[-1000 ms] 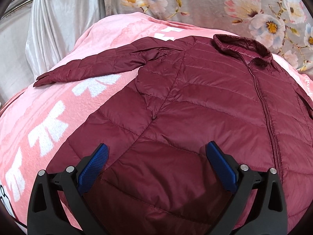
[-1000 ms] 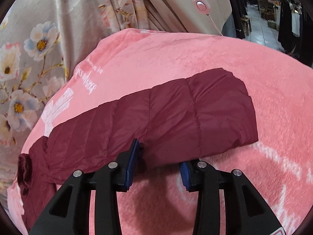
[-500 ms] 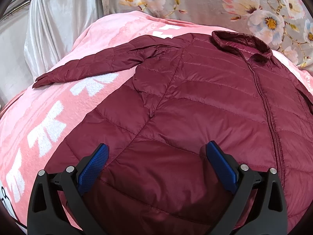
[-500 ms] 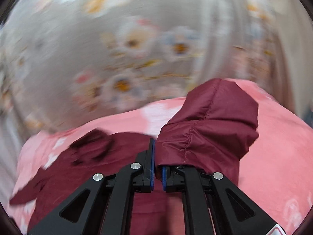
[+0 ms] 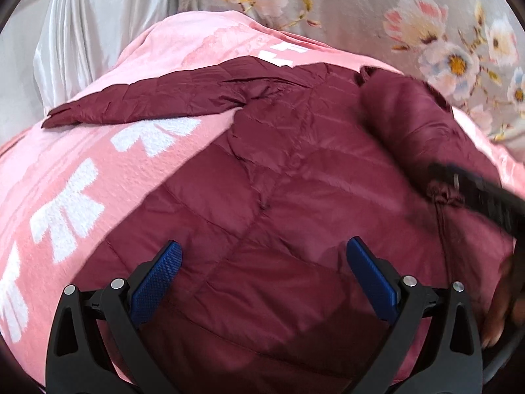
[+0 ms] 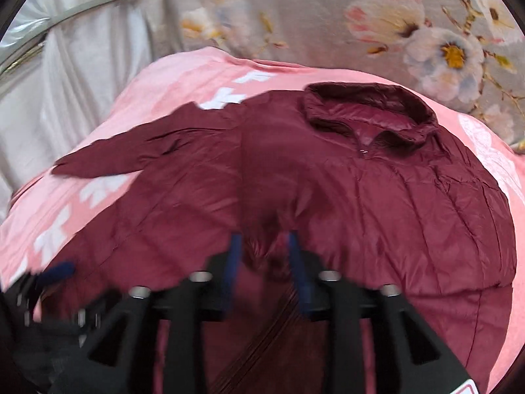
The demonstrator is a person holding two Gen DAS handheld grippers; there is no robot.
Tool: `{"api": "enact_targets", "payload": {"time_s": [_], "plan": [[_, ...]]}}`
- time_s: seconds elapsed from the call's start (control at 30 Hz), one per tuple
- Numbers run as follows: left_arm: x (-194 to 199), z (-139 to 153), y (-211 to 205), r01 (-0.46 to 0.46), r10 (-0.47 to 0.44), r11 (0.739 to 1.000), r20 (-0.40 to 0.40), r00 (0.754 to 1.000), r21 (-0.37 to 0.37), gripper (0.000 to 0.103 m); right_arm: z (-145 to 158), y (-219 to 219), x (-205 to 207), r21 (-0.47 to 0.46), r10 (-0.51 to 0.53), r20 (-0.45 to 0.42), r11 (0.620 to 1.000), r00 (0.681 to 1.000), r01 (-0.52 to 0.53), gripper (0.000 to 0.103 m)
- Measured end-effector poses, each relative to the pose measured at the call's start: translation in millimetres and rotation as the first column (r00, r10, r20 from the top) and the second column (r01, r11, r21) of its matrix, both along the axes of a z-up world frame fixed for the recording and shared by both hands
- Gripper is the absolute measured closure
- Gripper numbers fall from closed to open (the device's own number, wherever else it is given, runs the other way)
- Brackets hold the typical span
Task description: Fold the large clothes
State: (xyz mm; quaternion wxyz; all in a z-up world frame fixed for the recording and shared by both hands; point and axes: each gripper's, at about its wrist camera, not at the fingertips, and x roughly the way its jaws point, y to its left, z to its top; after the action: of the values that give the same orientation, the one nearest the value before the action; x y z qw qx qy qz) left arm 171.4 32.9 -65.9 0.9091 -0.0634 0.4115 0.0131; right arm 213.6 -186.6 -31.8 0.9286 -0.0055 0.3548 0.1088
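Seemingly 1 jacket (image 5: pixel 295 197), 2 tools (image 5: pixel 262 269): right tool (image 6: pixel 265 259) apart.

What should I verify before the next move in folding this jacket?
1. Carried sleeve is over the chest of the jacket: ok.
2. Right tool has let go of that sleeve: cannot tell, the view is blurred.
3. Left tool is open above the jacket: ok.
4. Other sleeve is folded in: not ok, it lies outstretched on the blanket.
5. Collar is at the top and zipped: ok.
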Motion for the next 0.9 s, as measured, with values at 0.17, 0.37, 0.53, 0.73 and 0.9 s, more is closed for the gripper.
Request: {"api": "enact_targets", "payload": {"time_s": [0.17, 0.37, 0.53, 0.73, 0.9], "plan": [[24.5, 23.5, 24.0, -0.037, 0.035, 0.991, -0.015, 0.999, -0.131, 0.005, 14.7, -37.4, -38.8, 0.077, -0.095, 0.038, 0.993, 0.995, 0.091, 0.064], [84.7, 9.5, 3.4, -0.010, -0.072, 0.927, -0.205, 0.976, -0.374, 0.005, 15.8, -132.9, -54.8, 0.186, -0.360, 0.000, 0.917, 0.933, 0.354, 0.062], [102.0, 0.3, -31.9, 0.000, -0.078, 0.938, -0.211, 0.974, -0.347, 0.026, -10.3, -215.0, -52.6, 0.324, -0.532, -0.130, 0.775, 0.837, 0.542, 0.061], [122.4, 6.0, -60.7, 0.072, -0.126, 0.962, -0.190, 0.974, -0.265, 0.092, -36.3, -255.1, -25.6, 0.456, -0.583, -0.247, 0.635, 0.774, 0.624, 0.061], [132.4, 49.4, -65.9, 0.109, -0.115, 0.979, -0.026, 0.993, -0.170, 0.097, -19.1, -254.1, -14.3, 0.478, -0.613, -0.160, 0.638, 0.774, 0.604, 0.102]]}}
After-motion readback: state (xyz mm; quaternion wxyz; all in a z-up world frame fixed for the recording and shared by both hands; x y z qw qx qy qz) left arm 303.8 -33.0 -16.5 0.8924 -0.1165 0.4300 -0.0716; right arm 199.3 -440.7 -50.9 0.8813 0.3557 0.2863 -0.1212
